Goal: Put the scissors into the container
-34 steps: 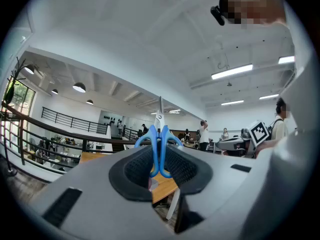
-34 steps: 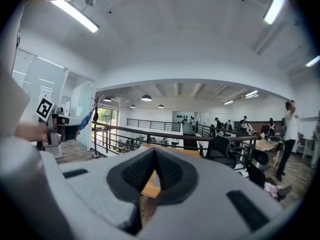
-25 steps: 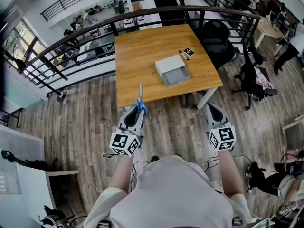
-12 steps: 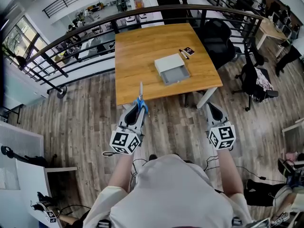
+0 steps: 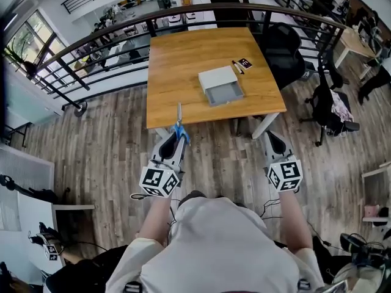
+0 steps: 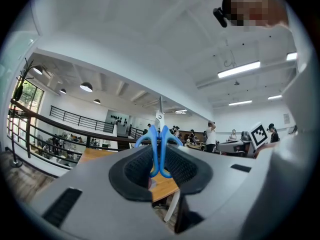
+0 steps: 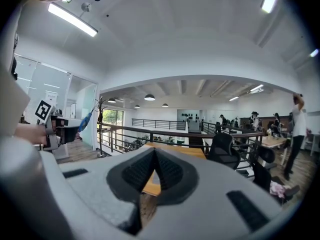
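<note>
Blue-handled scissors (image 5: 180, 129) are clamped in my left gripper (image 5: 175, 140), the blades pointing ahead over the near edge of the wooden table (image 5: 177, 72). In the left gripper view the blue handles (image 6: 159, 149) stand upright between the black pads, the blade rising above them. The grey open-top container (image 5: 220, 85) sits at the table's middle right, well ahead of both grippers. My right gripper (image 5: 273, 139) hangs over the floor in front of the table's right corner. Its tips (image 7: 154, 153) meet with nothing between them.
A small black card and a pen (image 5: 242, 65) lie beyond the container. A dark railing (image 5: 122, 35) curves round the table's far side. Black office chairs (image 5: 281, 44) (image 5: 327, 102) stand at the right. Wood plank floor lies under me.
Both grippers have eased a little forward toward the table, the scissors still clamped in the left one. The jaws look the same.
</note>
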The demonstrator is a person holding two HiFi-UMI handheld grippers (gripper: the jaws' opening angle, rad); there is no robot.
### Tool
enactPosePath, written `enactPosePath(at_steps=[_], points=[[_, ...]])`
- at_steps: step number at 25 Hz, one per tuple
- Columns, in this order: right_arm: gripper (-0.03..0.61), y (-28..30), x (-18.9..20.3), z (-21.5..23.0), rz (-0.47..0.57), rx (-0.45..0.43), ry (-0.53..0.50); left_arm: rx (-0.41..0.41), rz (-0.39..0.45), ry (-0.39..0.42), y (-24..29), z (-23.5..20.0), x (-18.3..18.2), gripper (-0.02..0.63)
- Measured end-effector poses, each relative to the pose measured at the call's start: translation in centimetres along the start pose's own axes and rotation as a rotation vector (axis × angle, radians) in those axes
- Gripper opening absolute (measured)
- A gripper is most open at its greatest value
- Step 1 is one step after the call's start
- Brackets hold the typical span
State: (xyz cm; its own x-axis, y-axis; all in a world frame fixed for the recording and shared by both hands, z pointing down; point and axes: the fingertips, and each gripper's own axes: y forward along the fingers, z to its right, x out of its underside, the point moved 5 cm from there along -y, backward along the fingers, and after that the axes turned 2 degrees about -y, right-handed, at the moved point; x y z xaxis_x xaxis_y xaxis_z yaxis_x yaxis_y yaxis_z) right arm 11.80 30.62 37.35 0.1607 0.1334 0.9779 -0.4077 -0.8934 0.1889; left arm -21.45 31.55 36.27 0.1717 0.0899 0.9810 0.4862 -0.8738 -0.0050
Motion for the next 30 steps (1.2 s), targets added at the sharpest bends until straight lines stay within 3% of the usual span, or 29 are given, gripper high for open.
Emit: enactPosePath(at_steps=[12, 30], points=[[0.002, 4.0, 0.9, 1.5, -0.022, -0.007, 0.008, 0.000, -0.016, 0.005, 3.4, -1.8, 0.5, 0.075], [0.002, 16.9, -1.3, 2.6, -0.075, 0.112, 0.015, 0.110, 0.006, 0.005, 14.0, -13.3, -2.4, 0.075]])
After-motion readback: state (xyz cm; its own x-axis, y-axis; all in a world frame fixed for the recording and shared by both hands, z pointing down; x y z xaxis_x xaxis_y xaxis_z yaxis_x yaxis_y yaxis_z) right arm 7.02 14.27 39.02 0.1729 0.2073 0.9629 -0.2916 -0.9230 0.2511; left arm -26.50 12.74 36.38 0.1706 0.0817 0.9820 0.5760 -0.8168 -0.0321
